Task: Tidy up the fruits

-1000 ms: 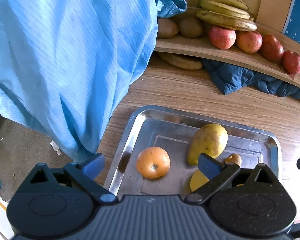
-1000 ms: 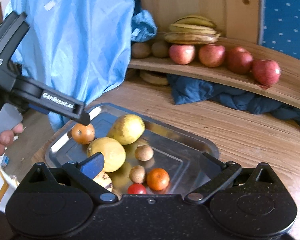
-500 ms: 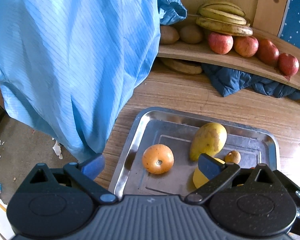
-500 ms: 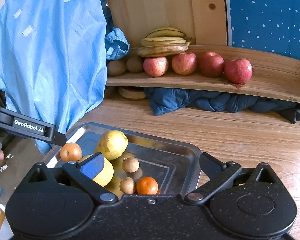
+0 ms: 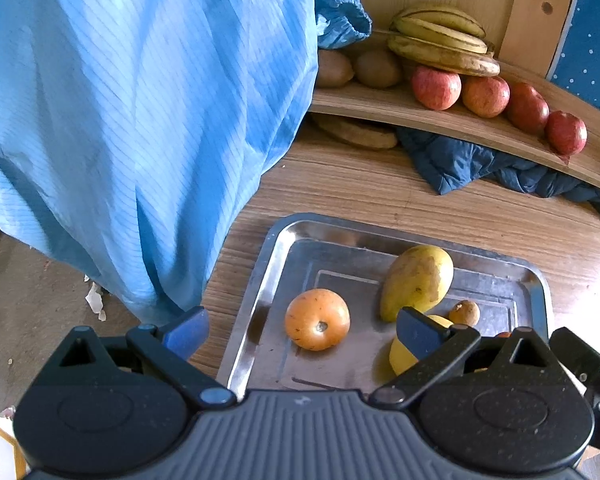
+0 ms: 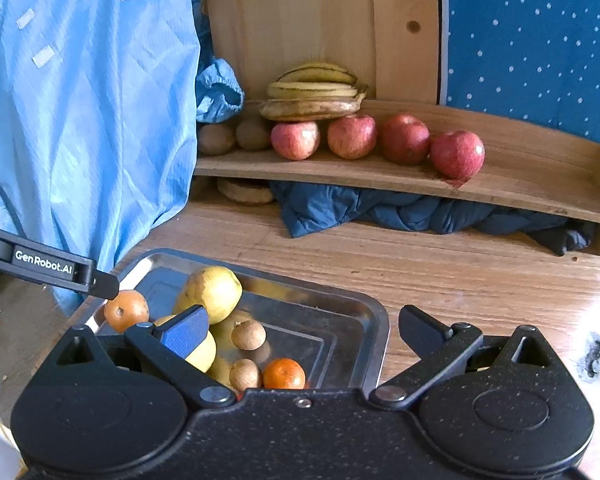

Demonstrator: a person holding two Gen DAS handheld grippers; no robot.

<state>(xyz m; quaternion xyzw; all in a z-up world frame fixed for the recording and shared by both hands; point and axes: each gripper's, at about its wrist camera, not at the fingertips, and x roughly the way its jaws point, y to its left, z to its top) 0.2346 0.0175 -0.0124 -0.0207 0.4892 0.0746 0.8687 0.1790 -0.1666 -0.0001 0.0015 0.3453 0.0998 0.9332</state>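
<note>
- The metal tray (image 5: 538,280) sits on the wooden surface (image 6: 460,272), in front of the wooden shelf (image 6: 520,184).
- On the tray lie a round orange fruit (image 5: 317,319) near its left rim, a mango (image 5: 417,282) at its middle, a yellow fruit (image 6: 202,350), two small brown fruits (image 6: 248,335) and a small orange (image 6: 284,373).
- The left gripper (image 5: 302,326) hangs over the tray's near left corner, fingers spread wide, empty.
- The right gripper (image 6: 304,330) hovers over the tray's near right edge, fingers likewise apart and empty.
- Behind the tray, the shelf carries bananas (image 6: 314,96) and four apples (image 6: 352,136).
</note>
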